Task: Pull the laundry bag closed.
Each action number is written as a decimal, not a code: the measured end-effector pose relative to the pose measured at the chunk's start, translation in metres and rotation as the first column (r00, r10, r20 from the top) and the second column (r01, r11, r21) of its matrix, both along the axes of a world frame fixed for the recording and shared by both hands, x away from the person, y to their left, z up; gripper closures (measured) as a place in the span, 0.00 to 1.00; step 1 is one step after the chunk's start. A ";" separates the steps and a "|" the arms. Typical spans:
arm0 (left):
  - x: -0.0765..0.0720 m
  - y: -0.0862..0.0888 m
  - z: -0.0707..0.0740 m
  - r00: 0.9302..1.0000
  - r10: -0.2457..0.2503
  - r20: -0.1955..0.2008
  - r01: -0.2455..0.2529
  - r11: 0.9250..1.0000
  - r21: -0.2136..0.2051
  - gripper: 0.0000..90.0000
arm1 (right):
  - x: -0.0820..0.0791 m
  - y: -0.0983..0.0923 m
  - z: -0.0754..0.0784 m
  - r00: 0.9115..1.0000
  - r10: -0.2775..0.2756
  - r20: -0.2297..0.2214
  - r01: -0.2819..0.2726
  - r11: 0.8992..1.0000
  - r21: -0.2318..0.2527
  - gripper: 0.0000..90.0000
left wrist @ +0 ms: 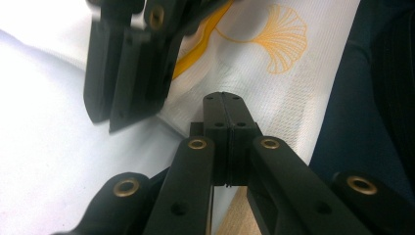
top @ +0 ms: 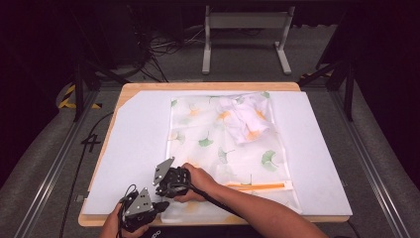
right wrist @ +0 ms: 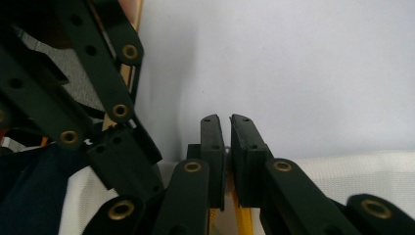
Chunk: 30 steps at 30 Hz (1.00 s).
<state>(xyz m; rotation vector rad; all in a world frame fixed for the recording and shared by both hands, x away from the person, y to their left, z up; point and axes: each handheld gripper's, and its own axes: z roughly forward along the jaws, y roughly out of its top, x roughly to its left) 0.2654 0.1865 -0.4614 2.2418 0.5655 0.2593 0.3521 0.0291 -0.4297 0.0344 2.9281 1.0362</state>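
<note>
A see-through bag (top: 223, 144) printed with ginkgo leaves lies flat on the white mat, with a crumpled white cloth (top: 245, 119) inside its far end. An orange zip strip (top: 257, 186) runs along its near end. My left gripper (top: 163, 204) is at the bag's near left corner; in its own view the jaws (left wrist: 226, 105) are pressed together with the bag's fabric (left wrist: 274, 98) running in under them. My right gripper (top: 168, 188) sits just beyond, at the zip's left end. Its jaws (right wrist: 226, 122) stand a sliver apart, pinched over the orange strip (right wrist: 243, 218).
The white mat (top: 138, 148) covers a wooden table (top: 208, 86), whose near edge (left wrist: 240, 215) shows under the left jaws. Bare mat (right wrist: 293, 63) lies ahead of the right gripper. A metal frame (top: 245, 29) and cables (top: 163, 47) sit on the floor behind.
</note>
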 end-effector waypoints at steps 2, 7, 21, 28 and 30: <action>0.000 0.000 0.000 1.000 0.000 0.001 0.000 1.000 0.001 1.00 | -0.001 -0.006 0.004 1.000 0.000 -0.012 0.000 1.000 0.030 0.96; 0.001 0.001 -0.001 1.000 0.002 -0.010 -0.002 1.000 -0.012 1.00 | -0.004 -0.018 0.005 1.000 -0.008 -0.002 0.008 0.998 0.058 0.98; 0.001 0.001 -0.001 1.000 0.006 -0.014 -0.006 1.000 -0.017 1.00 | -0.002 -0.039 -0.003 0.999 -0.031 -0.009 0.032 0.996 0.089 1.00; 0.001 0.003 0.000 1.000 0.022 -0.006 -0.022 0.999 -0.027 0.94 | -0.003 -0.047 -0.008 0.999 -0.040 -0.006 0.041 0.995 0.093 1.00; 0.004 0.007 0.000 0.999 0.053 -0.011 -0.053 0.998 -0.045 0.93 | -0.003 -0.049 -0.010 0.999 -0.040 -0.008 0.040 0.995 0.095 1.00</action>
